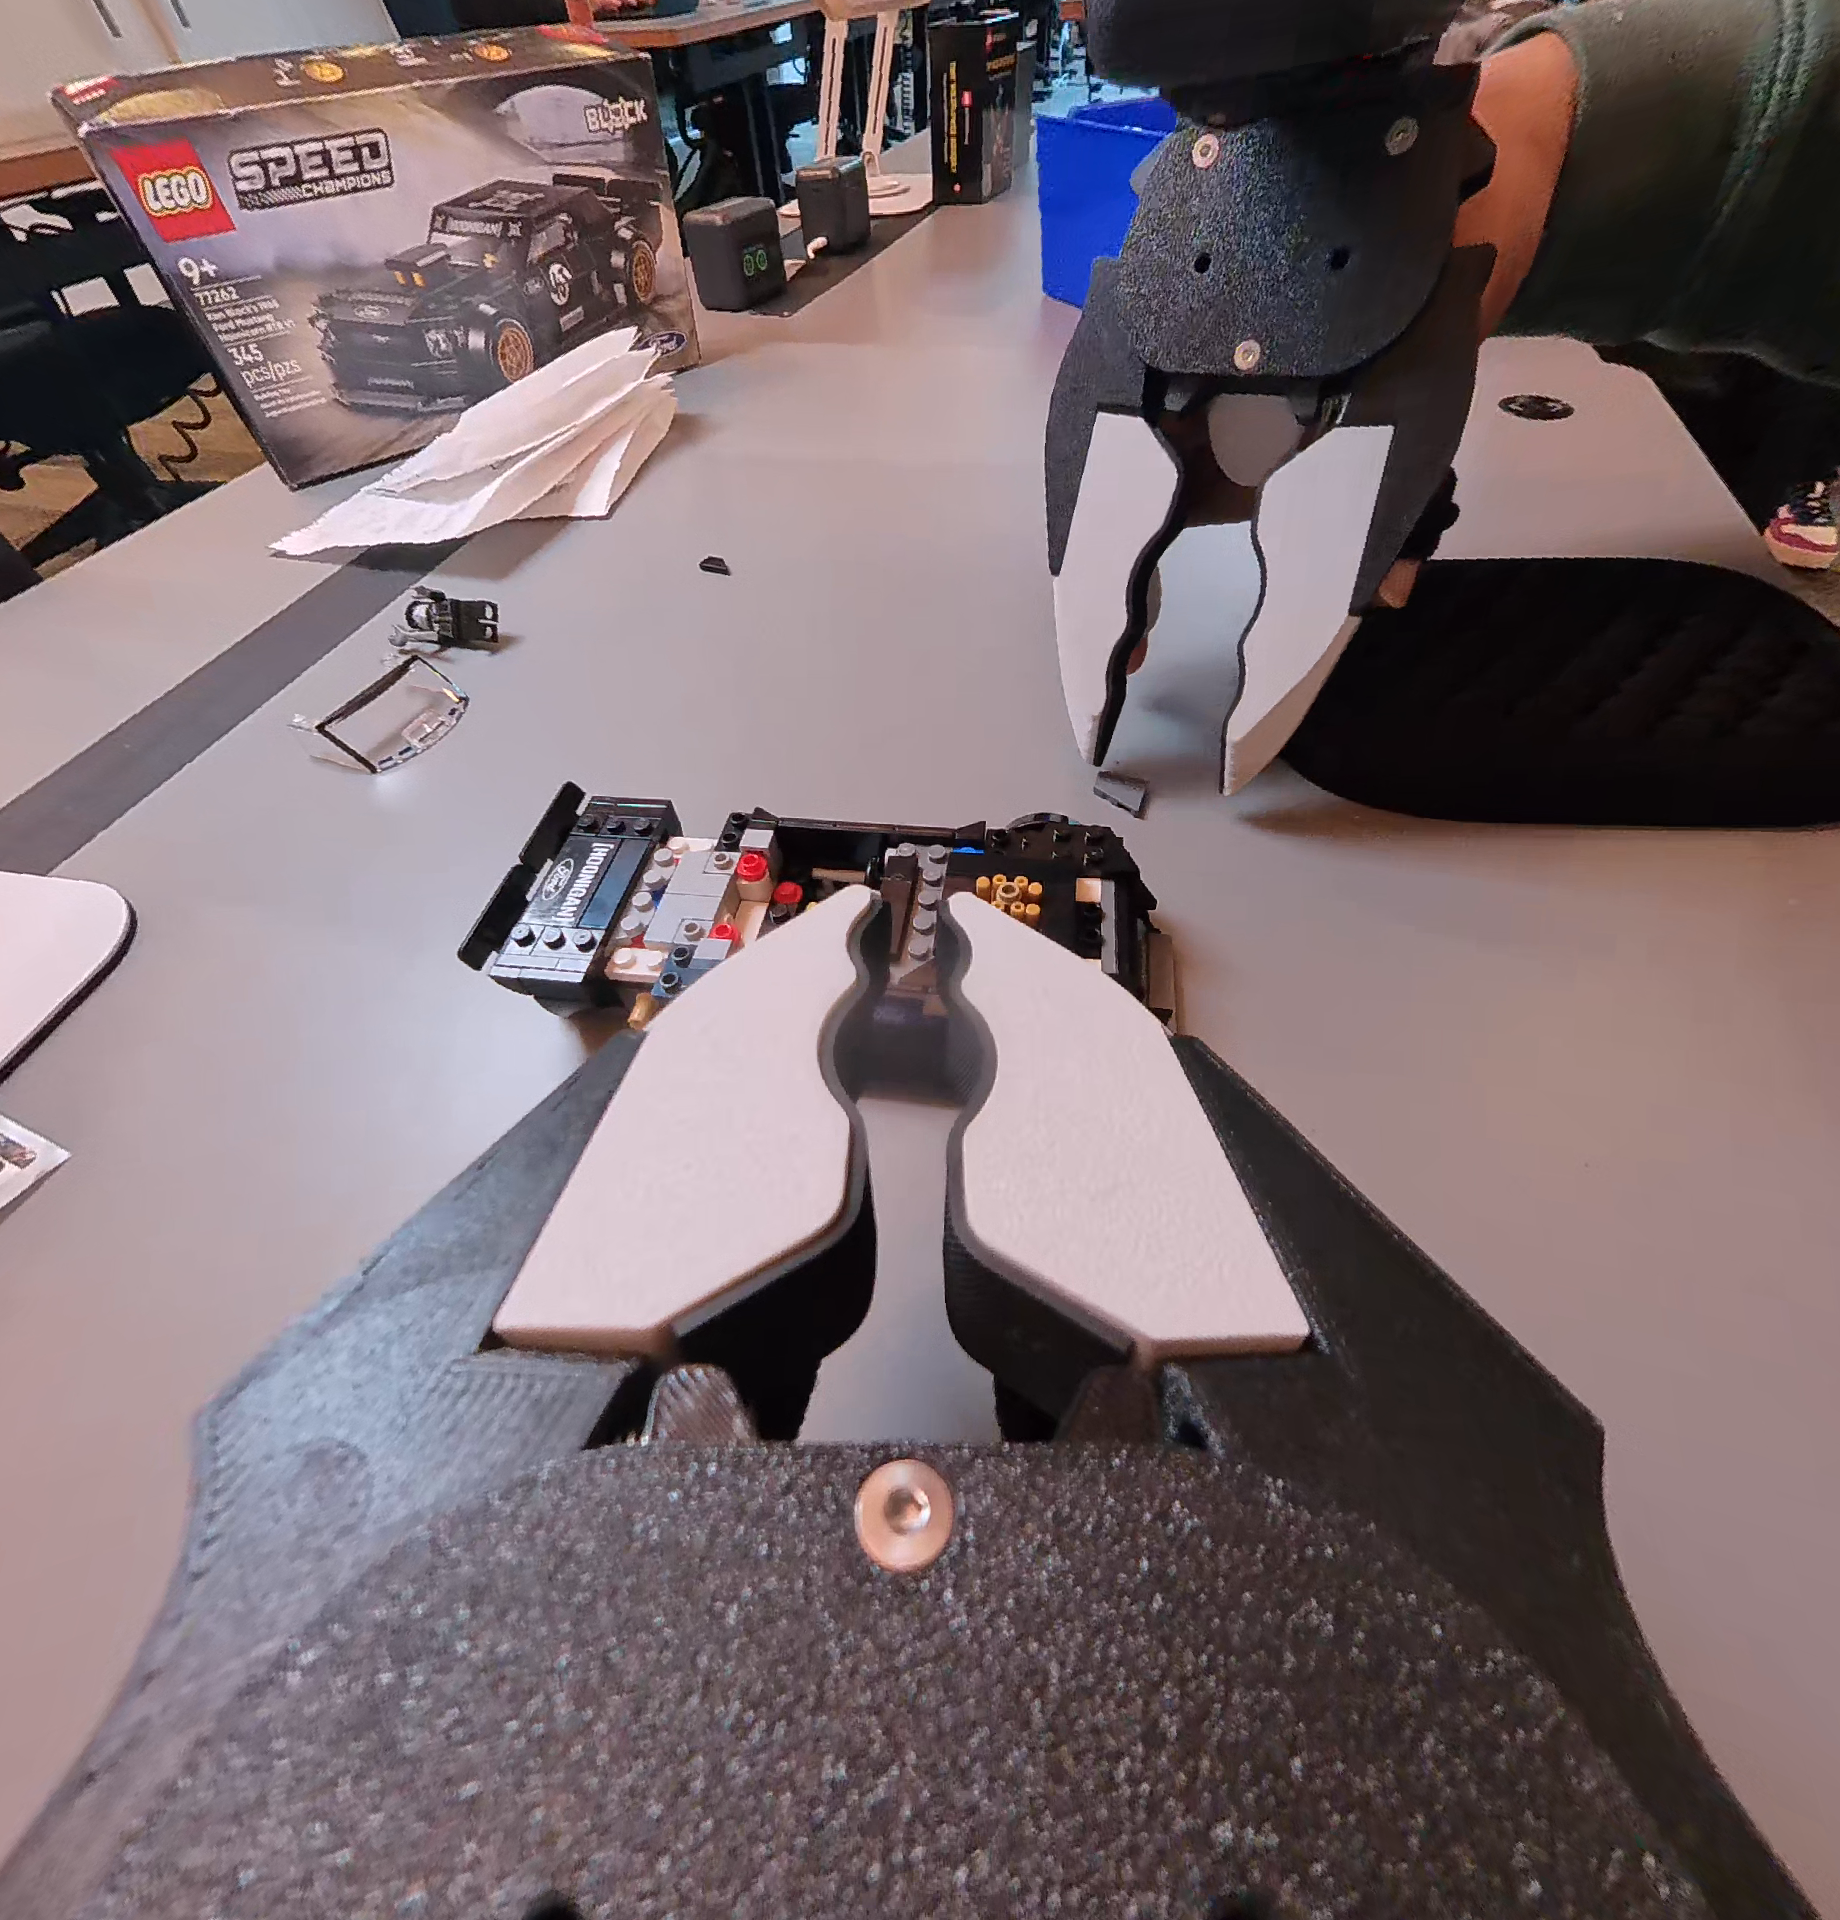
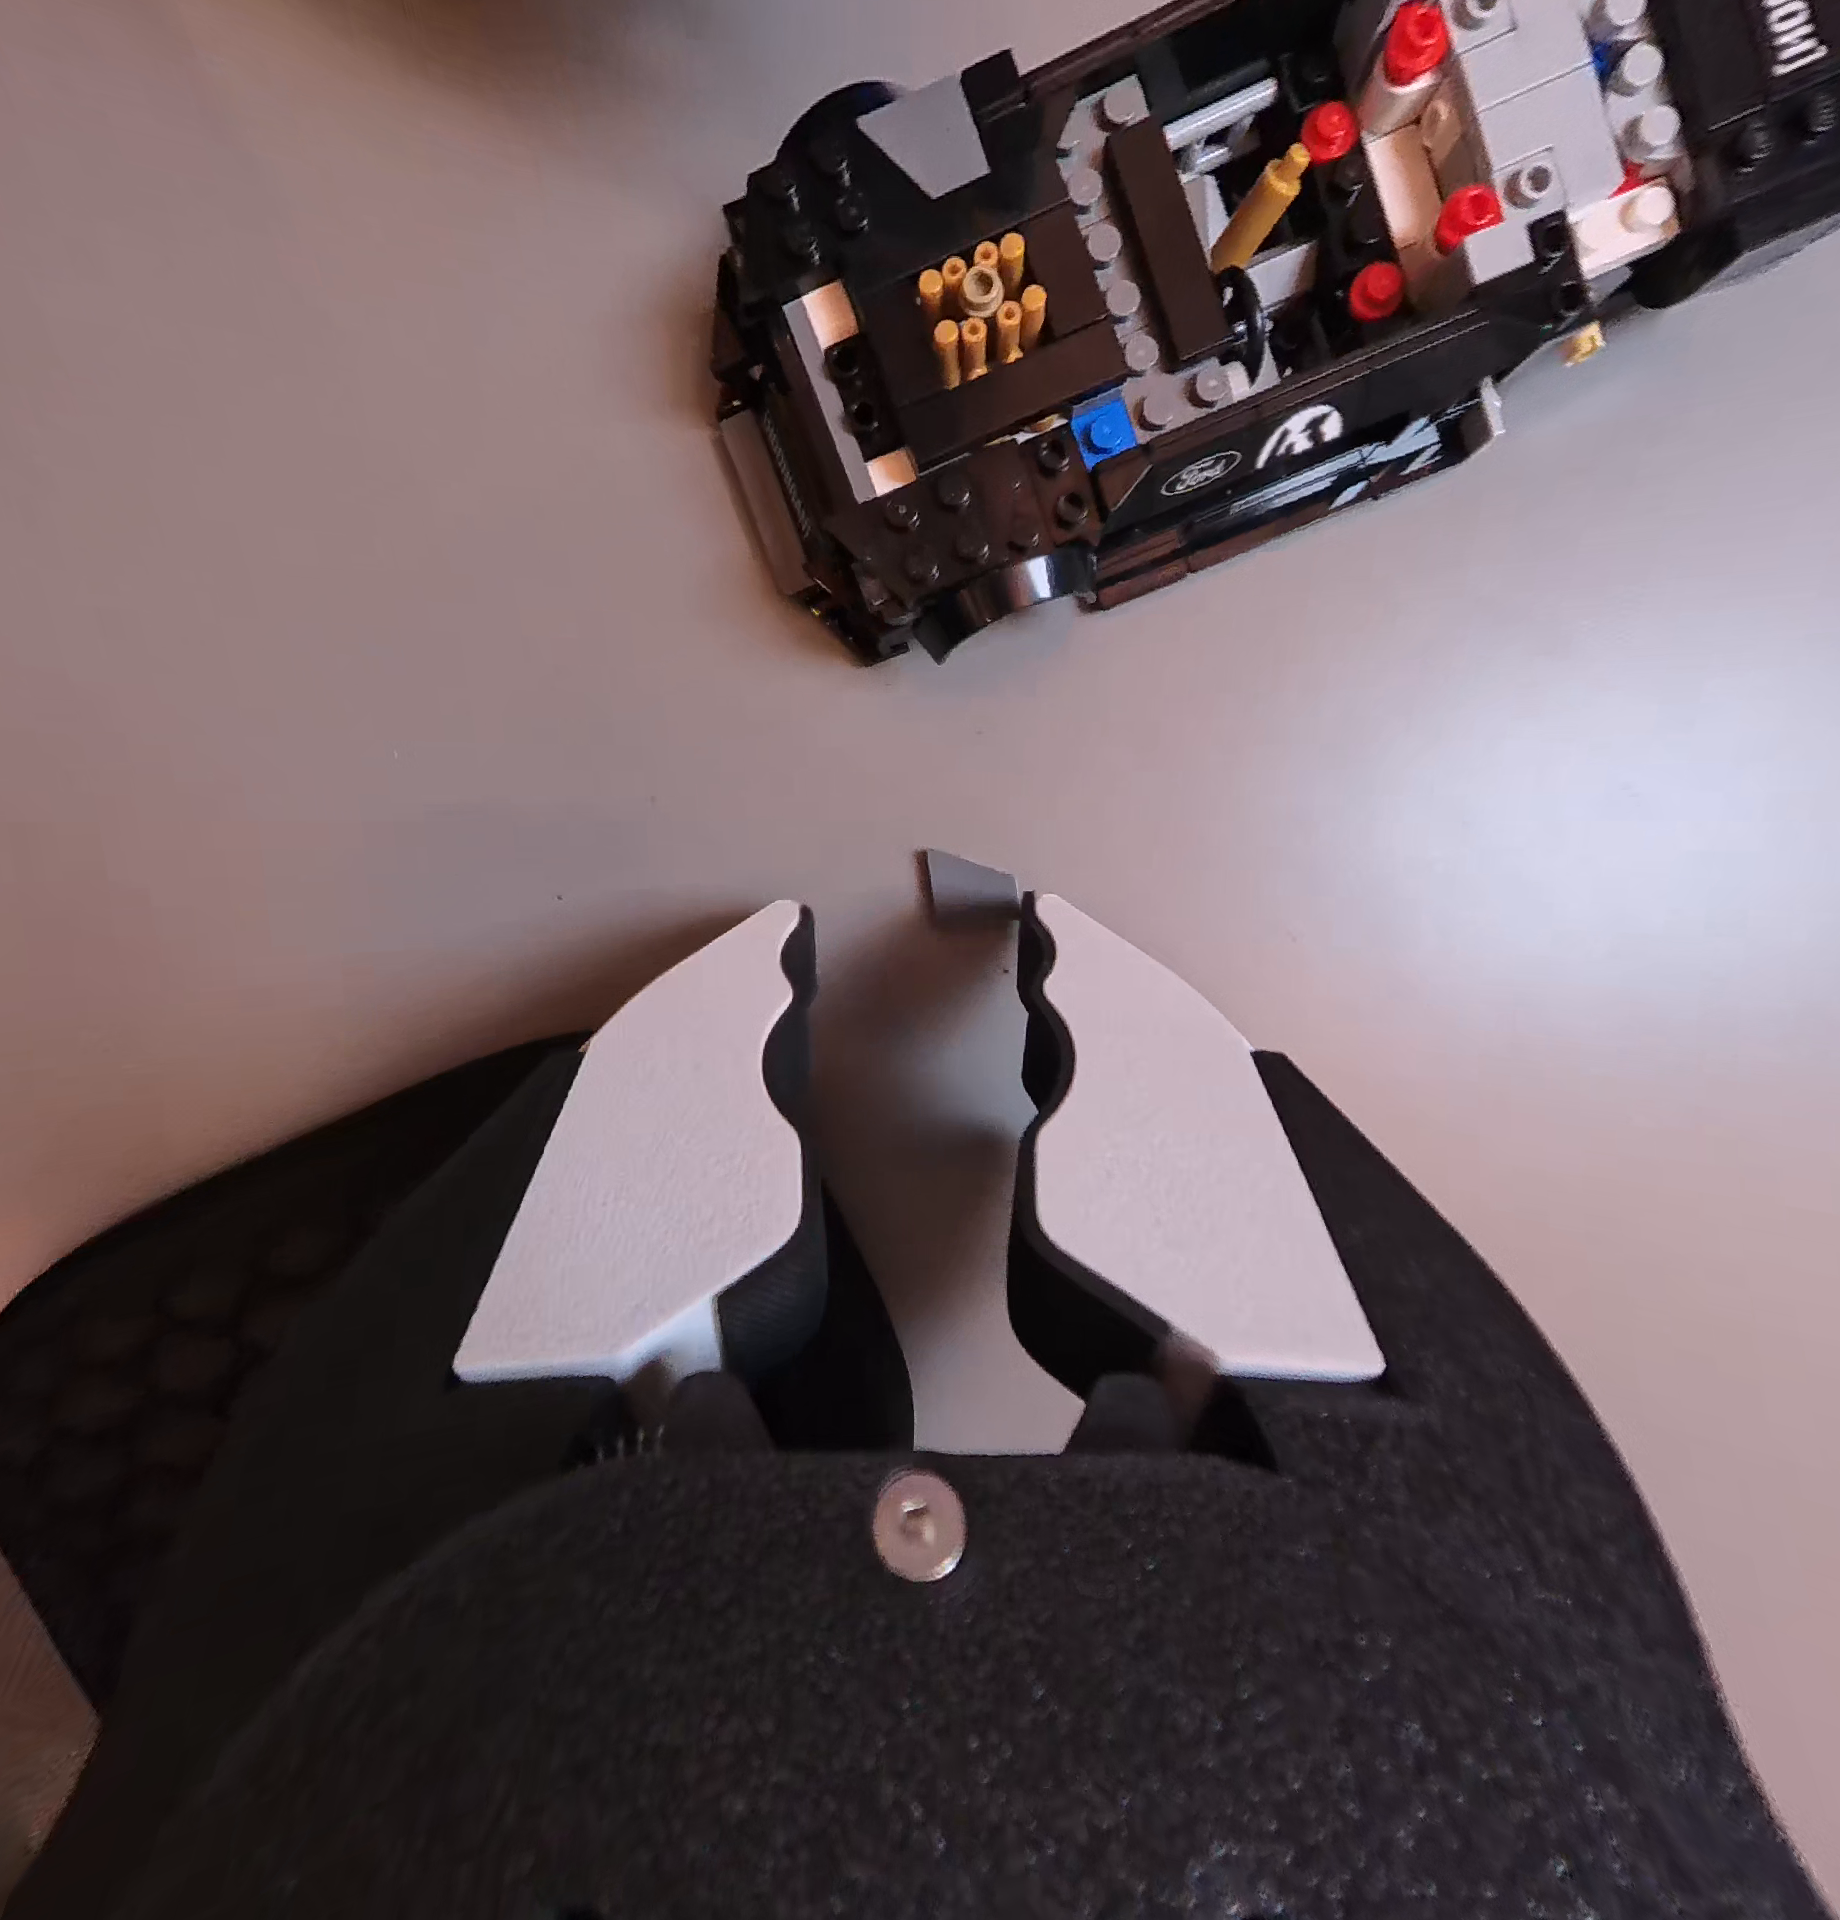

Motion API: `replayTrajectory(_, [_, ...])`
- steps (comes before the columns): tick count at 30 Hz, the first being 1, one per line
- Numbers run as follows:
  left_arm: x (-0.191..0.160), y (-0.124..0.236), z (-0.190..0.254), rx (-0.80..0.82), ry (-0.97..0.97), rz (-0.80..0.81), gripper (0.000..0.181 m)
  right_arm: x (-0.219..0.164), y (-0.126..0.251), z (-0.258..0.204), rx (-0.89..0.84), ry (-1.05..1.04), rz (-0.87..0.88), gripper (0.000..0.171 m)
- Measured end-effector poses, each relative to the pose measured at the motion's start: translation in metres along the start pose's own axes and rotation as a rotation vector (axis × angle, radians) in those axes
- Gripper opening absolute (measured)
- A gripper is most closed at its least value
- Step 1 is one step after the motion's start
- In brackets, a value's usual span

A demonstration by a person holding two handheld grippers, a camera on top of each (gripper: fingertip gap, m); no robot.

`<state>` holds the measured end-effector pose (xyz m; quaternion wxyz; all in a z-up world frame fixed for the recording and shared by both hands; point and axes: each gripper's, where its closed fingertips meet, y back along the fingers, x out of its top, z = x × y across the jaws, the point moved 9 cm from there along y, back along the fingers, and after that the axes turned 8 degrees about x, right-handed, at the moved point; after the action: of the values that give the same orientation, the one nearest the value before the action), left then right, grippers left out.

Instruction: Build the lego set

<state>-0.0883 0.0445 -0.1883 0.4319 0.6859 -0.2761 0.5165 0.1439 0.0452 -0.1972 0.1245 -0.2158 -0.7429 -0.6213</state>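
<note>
The half-built black Lego car [image 1: 604, 904] lies on the grey table [image 1: 895, 644]; its open top shows red, grey and gold pieces. It also shows in the right wrist view [image 2: 1155, 343]. My left gripper [image 1: 911, 909] hovers at the car's near side. Its jaws stand a narrow gap apart with nothing between them. My right gripper [image 1: 1165, 764] [image 2: 921, 914] points down at the table beyond the car's front end, open and empty. A small dark grey wedge tile [image 1: 1122, 792] [image 2: 968, 891] lies flat on the table, just ahead of the right gripper's fingertips [image 2: 1041, 914].
The set's box [image 1: 376, 239] stands at the back left with white paper bags [image 1: 511, 447] before it. A clear windscreen piece [image 1: 391, 712], a small black sub-assembly [image 1: 454, 615] and a black bit [image 1: 715, 566] lie left of the car. A black pad [image 1: 1622, 686] lies at the right, a blue bin [image 1: 1087, 197] behind. The left gripper's tips are roughly 15 centimeters from the right gripper's. My right tips are roughly 25 centimeters from the small black sub-assembly [image 1: 454, 615].
</note>
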Motion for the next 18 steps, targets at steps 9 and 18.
replayTrajectory(9, [0.0, -0.001, 0.003, 0.008, -0.053, -0.015, 0.007, -0.01, 0.01, 0.005, -0.022, 0.091, -0.009, 0.032])
replayTrajectory(18, [-0.001, 0.0, 0.0, 0.013, -0.06, -0.021, 0.007, -0.006, 0.003, 0.011, -0.085, 0.221, -0.102, 0.017])
